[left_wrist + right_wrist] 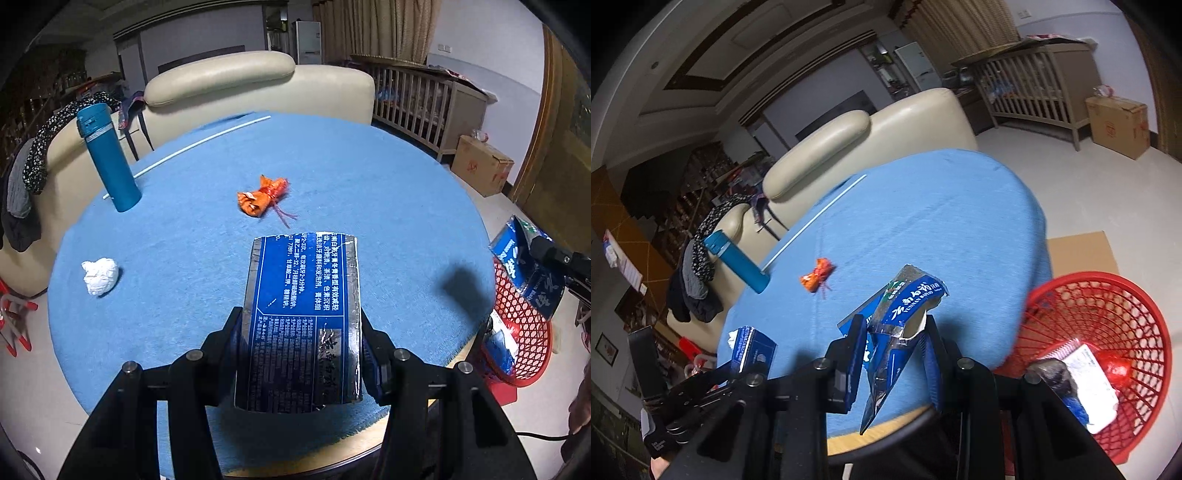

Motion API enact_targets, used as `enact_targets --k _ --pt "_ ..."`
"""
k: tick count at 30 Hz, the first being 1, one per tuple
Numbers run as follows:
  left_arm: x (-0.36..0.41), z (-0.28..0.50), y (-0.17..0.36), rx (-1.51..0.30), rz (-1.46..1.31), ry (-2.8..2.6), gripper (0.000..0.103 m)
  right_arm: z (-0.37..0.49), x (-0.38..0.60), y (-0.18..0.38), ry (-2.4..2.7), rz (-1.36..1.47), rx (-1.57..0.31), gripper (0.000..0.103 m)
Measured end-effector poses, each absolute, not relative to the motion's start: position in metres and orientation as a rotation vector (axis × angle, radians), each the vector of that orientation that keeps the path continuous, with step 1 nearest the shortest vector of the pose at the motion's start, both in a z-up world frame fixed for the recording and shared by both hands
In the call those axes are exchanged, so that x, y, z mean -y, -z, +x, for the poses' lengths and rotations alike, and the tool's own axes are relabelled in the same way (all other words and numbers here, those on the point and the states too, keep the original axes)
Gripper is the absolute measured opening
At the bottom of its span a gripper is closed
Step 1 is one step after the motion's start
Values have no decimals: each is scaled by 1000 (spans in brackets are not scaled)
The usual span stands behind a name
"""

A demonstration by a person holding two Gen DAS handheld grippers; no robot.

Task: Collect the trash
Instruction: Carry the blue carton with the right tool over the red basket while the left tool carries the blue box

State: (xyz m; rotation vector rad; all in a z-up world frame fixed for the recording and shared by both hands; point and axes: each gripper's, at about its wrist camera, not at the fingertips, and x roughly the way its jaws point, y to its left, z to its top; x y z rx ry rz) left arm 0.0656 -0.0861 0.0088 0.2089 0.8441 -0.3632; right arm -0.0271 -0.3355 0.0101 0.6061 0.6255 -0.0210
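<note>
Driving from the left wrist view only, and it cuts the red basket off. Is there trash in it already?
Observer: Yes. The right wrist view looks into the basket: a white packet and a red wad lie at the bottom.
Operator: What exactly is in the right claw?
Observer: The right claw is shut on a torn blue pack with white lettering, its pale inside showing.
Operator: Anything behind the basket?
Observer: A brown cardboard sheet lies flat on the floor there.
</note>
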Motion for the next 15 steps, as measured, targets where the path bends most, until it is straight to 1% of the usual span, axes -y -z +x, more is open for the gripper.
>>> enact_targets --k 10,15 --pt "113 55 -9 -837 270 397 58 -76 397 -2 168 638 -573 32" --pt "142 46 -9 -825 337 449 58 -99 432 5 257 658 -553 32"
